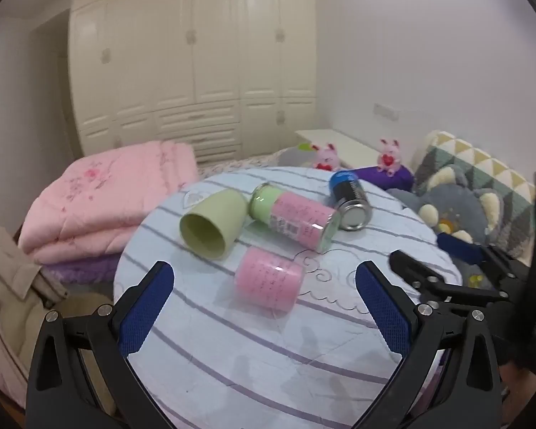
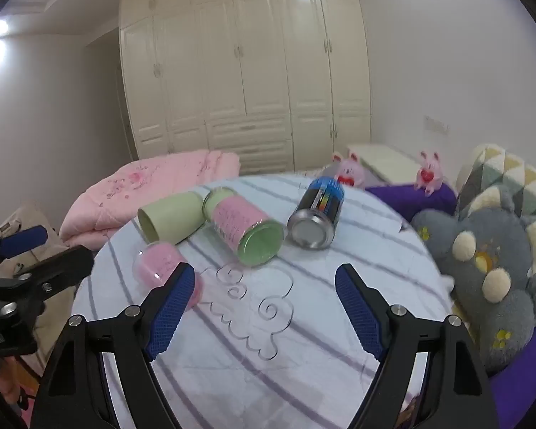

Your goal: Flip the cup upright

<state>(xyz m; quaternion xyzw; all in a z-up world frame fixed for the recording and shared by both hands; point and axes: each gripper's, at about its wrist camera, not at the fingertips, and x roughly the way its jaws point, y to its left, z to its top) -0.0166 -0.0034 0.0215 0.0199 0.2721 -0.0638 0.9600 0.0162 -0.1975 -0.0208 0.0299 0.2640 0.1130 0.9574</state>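
The green cup (image 1: 212,223) lies on its side on the round striped table (image 1: 268,357), mouth facing the cameras & a bit to the left, near the table's far-left edge. Landmark = that cup. Touching its right side is a pink-labelled green tube (image 1: 296,216), also lying down, its closed base butting the cup's base end. Just right of the tube, beyond it from the cup, a blue-black can (image 1: 350,202) lies on its side w/ silver bottom toward the cams; can & tube look in contact in the left wrist view. In front of the cup, nearer the grippers, a small pink clear-wrapped cylinder (image 1: 269,282) lies apart from it. Left gripper (image 1: 264,280) has jaws spread wide, nothing between the pads, hovering over the table on the near side of the cup, w/ the pink cylinder framed between its fingers. Right gripper (image 2: 264,284) also wide open & empty, held over the table well right of the cup, aimed nearer the tube & can. Behind the cup, off the table: folded pink quilt (image 1: 103,200). Far right of the cup: grey plush cushion (image 2: 482,261), two pink plush toys (image 2: 350,171).
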